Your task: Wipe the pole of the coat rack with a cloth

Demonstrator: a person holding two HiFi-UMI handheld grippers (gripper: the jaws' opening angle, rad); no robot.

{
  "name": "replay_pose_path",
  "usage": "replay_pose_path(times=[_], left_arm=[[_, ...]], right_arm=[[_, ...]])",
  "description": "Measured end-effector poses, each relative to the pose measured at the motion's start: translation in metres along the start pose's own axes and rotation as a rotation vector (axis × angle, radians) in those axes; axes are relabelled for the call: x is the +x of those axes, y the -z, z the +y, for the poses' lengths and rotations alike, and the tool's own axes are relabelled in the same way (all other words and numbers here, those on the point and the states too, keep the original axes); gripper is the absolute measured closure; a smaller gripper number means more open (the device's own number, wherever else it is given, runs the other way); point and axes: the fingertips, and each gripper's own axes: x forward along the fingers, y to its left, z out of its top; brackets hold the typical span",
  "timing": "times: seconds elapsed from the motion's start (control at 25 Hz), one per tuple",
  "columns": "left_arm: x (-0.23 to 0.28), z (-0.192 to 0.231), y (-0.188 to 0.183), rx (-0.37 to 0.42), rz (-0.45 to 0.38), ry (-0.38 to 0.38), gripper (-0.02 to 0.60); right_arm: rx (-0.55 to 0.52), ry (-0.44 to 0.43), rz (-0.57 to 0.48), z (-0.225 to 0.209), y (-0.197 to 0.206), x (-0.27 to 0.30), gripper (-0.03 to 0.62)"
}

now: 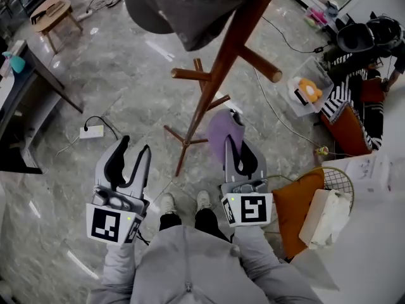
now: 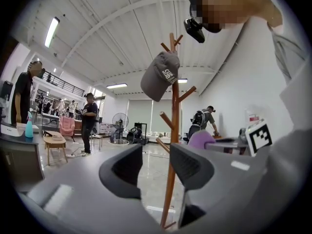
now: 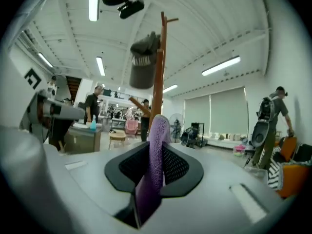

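Note:
A wooden coat rack stands on the marble floor, its slanting pole [image 1: 218, 75] [image 2: 172, 145] [image 3: 158, 77] carrying a grey cap [image 1: 183, 8] [image 2: 161, 77] [image 3: 143, 65]. My right gripper [image 1: 235, 145] [image 3: 155, 152] is shut on a purple cloth [image 1: 223, 135] [image 3: 153, 155] [image 2: 200, 139], held just right of the lower pole and not touching it. My left gripper [image 1: 130, 154] [image 2: 155, 167] hangs open and empty to the left of the pole's feet.
A white power strip [image 1: 92, 132] lies on the floor at left. An orange cushion [image 1: 297, 204], a wire basket [image 1: 338, 182] and a white table [image 1: 373, 246] stand at right. My shoes [image 1: 183, 201] are near the rack's base. People [image 2: 89, 121] stand farther off.

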Motion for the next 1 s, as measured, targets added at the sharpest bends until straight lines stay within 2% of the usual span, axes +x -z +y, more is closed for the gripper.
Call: replay_pose_path(times=[0.2,0.32,0.4,0.6,0.68,0.8,1.0], left_arm=[[-0.004,0.002,-0.015,0.014,-0.036,0.020,0.397],[-0.009,0.003,-0.022,0.020,-0.054,0.028,0.397],[-0.013,0.006,-0.026,0.021,-0.065,0.026,0.397],[-0.025,0.024,-0.030,0.008,-0.077,-0.006,0.397],[-0.028,0.027,-0.028,0.001,-0.080,-0.013,0.397],[-0.030,0.028,-0.025,-0.007,-0.084,-0.018,0.397],[-0.033,0.035,-0.020,-0.016,-0.079,-0.024,0.397]], right_arm=[[-0.191,0.070,-0.271,0.016,-0.114,-0.007,0.536],[-0.343,0.094,-0.394,0.042,-0.158,0.006,0.536],[-0.442,0.120,-0.425,0.055,-0.175,0.022,0.536],[-0.776,0.141,-0.359,0.081,-0.181,0.074,0.536],[-0.863,0.148,-0.293,0.082,-0.173,0.090,0.536],[-0.876,0.145,-0.174,0.075,-0.155,0.103,0.536],[-0.809,0.118,0.020,0.058,-0.114,0.105,0.537]])
